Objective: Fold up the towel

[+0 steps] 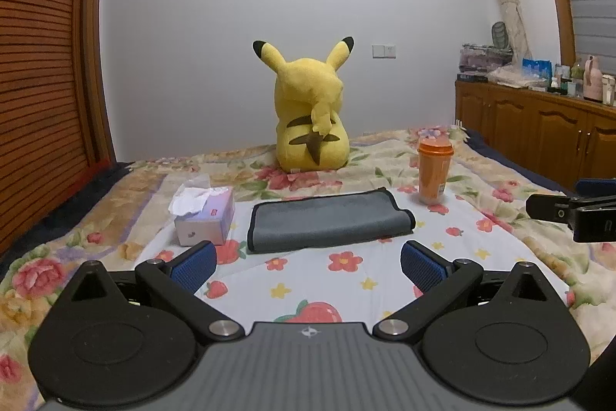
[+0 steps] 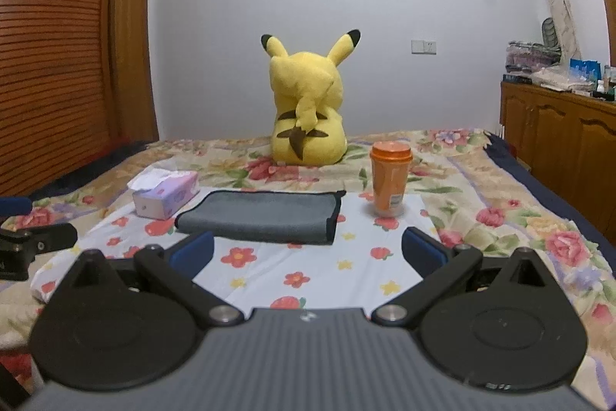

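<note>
A grey towel with black trim (image 1: 327,220) lies folded flat on a white flowered cloth on the bed; it also shows in the right wrist view (image 2: 261,216). My left gripper (image 1: 308,266) is open and empty, just in front of the towel and apart from it. My right gripper (image 2: 308,249) is open and empty, also just short of the towel's near edge. The right gripper's side shows at the right edge of the left wrist view (image 1: 577,214). The left gripper's side shows at the left edge of the right wrist view (image 2: 30,245).
A tissue box (image 1: 204,216) stands left of the towel. An orange lidded cup (image 1: 434,170) stands at its right. A yellow plush toy (image 1: 310,110) sits behind. A wooden slatted wardrobe (image 1: 42,64) is at left, wooden cabinets (image 1: 539,126) at right.
</note>
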### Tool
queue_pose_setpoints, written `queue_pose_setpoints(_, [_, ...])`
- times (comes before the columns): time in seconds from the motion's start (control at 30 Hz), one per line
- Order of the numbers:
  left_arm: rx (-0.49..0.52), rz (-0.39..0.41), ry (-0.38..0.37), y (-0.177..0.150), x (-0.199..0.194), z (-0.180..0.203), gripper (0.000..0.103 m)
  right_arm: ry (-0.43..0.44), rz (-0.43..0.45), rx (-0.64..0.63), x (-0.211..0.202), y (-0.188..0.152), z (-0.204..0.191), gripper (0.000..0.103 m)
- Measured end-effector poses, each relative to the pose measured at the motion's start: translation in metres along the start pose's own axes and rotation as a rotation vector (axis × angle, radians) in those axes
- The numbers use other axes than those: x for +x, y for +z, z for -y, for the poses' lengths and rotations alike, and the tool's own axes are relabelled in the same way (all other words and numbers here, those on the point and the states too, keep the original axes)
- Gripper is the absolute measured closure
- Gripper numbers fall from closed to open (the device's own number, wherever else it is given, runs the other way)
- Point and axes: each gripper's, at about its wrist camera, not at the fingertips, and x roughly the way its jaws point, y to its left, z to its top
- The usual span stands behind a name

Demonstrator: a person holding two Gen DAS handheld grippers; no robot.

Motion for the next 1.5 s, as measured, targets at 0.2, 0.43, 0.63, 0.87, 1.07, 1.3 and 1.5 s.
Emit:
queue_pose_setpoints(0.2, [0.003, 0.016, 0.003, 0.0009, -0.0005, -0.0008, 0.0, -0.022, 0.031, 0.013, -0.0051, 0.0009, 0.0034, 0.0])
queue_pose_setpoints(0.43, [0.001, 0.018, 0.003, 0.0005, -0.0008, -0.001, 0.0, -0.026, 0.032, 0.021, -0.0041, 0.0008, 0.0051, 0.0])
queue_pose_setpoints(0.63, [0.0, 0.017, 0.005, 0.0006, -0.0005, -0.0014, 0.0, -0.025, 0.031, 0.021, -0.0041, 0.0007, 0.0044, 0.0])
queue_pose_setpoints(0.87, [-0.001, 0.016, 0.007, 0.0006, -0.0005, -0.0026, 0.0, -0.025, 0.032, 0.021, -0.004, 0.0007, 0.0044, 0.0])
queue_pose_setpoints(1.07, [-0.002, 0.016, 0.008, 0.001, -0.0005, -0.0032, 0.0, -0.025, 0.031, 0.021, -0.0038, 0.0007, 0.0044, 0.0])
queue_pose_setpoints(1.3, [-0.002, 0.014, 0.008, 0.0008, 0.0004, -0.0034, 0.0, -0.026, 0.031, 0.021, -0.004, 0.0007, 0.0041, 0.0])
queue_pose_setpoints(1.5, [-0.003, 0.013, 0.008, 0.0011, 0.001, -0.0039, 0.0, -0.025, 0.03, 0.021, -0.0035, 0.0008, 0.0044, 0.0])
